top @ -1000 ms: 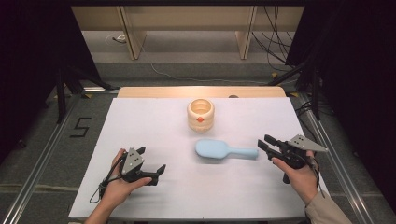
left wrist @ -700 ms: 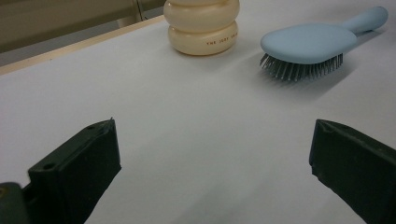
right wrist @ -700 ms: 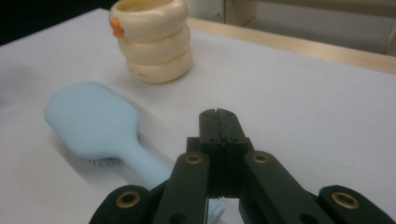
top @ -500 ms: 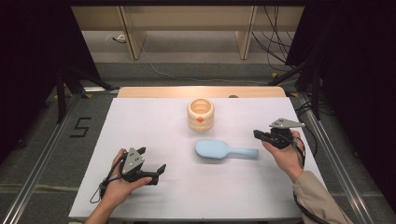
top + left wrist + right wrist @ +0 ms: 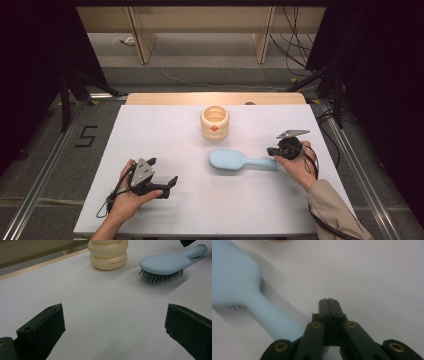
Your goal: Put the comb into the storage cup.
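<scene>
A light blue hairbrush (image 5: 235,161) lies bristles down on the white table (image 5: 165,130), its handle pointing right. Behind it stands a cream ringed jar (image 5: 215,122). My right gripper (image 5: 273,151) is at the end of the handle with its jaws shut on nothing. In the right gripper view the shut tips (image 5: 329,301) sit just right of the blurred hairbrush (image 5: 239,285) handle; I cannot tell whether they touch it. My left gripper (image 5: 162,171) rests open at the front left. The left gripper view has the open gripper (image 5: 113,315) facing the jar (image 5: 108,255) and hairbrush (image 5: 165,263).
A wooden strip (image 5: 215,98) edges the table's far side. Beyond it are wooden shelf legs (image 5: 142,35) and cables (image 5: 295,45) on the floor. Metal rails (image 5: 45,165) run along both sides, with a "5" (image 5: 86,136) marked on the left floor.
My right hand has moved left and slightly away from me, up to the brush handle's end, and its jaws have gone from open to shut. The left hand and the brush stayed put.
</scene>
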Action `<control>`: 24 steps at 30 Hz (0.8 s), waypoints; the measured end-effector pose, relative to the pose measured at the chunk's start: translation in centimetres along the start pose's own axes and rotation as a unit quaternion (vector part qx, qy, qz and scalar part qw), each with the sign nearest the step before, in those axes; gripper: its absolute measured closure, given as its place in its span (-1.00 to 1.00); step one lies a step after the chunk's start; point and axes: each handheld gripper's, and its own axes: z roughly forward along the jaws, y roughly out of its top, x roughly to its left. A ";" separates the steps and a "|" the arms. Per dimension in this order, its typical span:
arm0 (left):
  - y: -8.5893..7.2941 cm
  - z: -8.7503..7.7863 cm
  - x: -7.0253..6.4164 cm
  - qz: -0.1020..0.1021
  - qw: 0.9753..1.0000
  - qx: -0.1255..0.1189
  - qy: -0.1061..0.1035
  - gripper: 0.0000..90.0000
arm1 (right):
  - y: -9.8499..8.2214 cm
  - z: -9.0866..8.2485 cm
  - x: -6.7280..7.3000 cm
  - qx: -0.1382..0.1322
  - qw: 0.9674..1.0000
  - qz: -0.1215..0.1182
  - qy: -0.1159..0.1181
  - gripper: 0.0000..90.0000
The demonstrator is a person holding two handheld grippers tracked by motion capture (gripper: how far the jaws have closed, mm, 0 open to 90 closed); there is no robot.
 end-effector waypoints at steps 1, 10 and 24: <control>0.0 0.0 0.0 0.000 1.000 0.000 0.000 -0.95 | -0.1 0.1 0.1 0.007 1.000 -0.001 0.001 1.00; 0.0 0.1 -0.1 0.001 1.000 0.001 -0.001 -0.95 | -0.3 0.4 0.3 0.028 1.000 -0.010 0.001 1.00; 0.0 0.0 0.0 -0.001 1.000 0.001 0.000 -0.95 | -0.9 -0.7 1.9 0.074 0.996 -0.040 0.014 1.00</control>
